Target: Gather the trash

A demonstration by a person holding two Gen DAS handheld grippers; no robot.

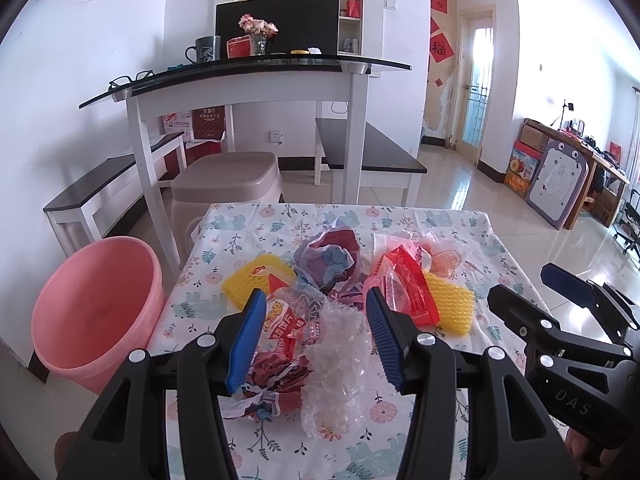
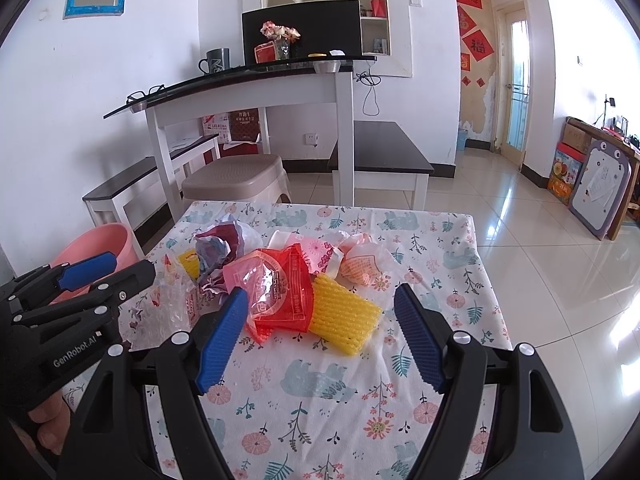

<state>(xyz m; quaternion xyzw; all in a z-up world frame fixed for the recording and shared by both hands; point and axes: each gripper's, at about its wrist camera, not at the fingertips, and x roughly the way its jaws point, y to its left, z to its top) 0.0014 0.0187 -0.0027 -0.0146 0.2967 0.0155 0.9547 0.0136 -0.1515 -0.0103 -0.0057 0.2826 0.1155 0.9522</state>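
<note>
A pile of trash lies on the floral tablecloth (image 2: 320, 400). It holds clear bubble wrap (image 1: 340, 360), a red-and-white snack wrapper (image 1: 280, 328), a red plastic bag (image 2: 280, 292), two yellow foam nets (image 1: 248, 280) (image 2: 344, 320), crumpled purple paper (image 1: 332, 260) and a white-and-orange bag (image 2: 360, 264). My left gripper (image 1: 315, 293) is open, hovering over the bubble wrap and snack wrapper with neither pad touching them. My right gripper (image 2: 322, 294) is open too, just short of the red bag and the near yellow net. A pink bucket (image 1: 100, 308) stands on the floor left of the table.
A beige plastic stool (image 1: 228, 184) stands behind the table. Beyond it is a white desk with a glass top (image 1: 240, 76) and dark benches (image 1: 372, 152). Shiny tiled floor (image 2: 540, 248) spreads to the right. A hand (image 2: 48, 420) holds the left gripper.
</note>
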